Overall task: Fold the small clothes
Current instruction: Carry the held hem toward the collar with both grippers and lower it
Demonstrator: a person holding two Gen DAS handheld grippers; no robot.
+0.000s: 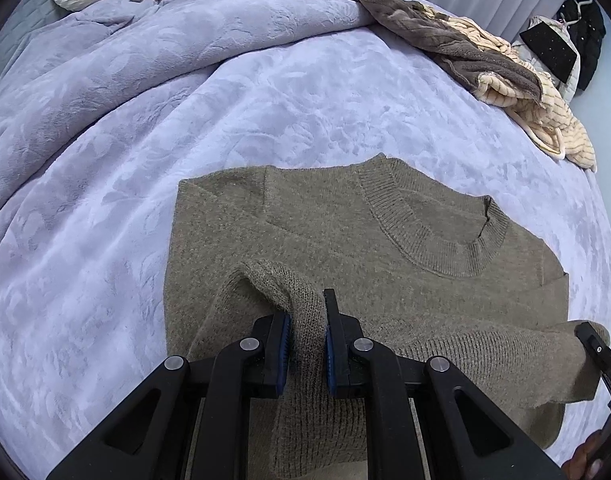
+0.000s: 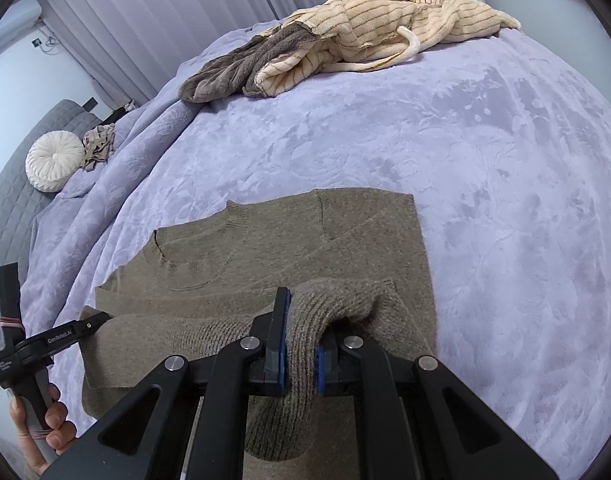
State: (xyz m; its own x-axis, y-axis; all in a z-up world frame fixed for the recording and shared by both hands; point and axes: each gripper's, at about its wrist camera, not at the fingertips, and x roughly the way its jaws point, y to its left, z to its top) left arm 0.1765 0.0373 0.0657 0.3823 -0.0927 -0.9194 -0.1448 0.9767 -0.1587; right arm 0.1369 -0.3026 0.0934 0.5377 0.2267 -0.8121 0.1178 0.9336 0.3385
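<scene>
Over lilac bedding (image 1: 305, 100), both downward-tilted grippers, left gripper (image 1: 308, 320) and right gripper (image 2: 303, 328), pinch sweater (image 1: 345, 220) hem.

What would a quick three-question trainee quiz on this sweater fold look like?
1. True or false: both grippers are shut on the brown sweater.
2. What lies at the bed's far edge? A) striped cream and grey garments B) a folded towel stack C) a laptop
3. Fill in: the sweater's collar faces ___ from the cameras.

Key: 1 true, left gripper and right gripper each pinch knit fabric. 2 A, the garments. 3 away.
</scene>
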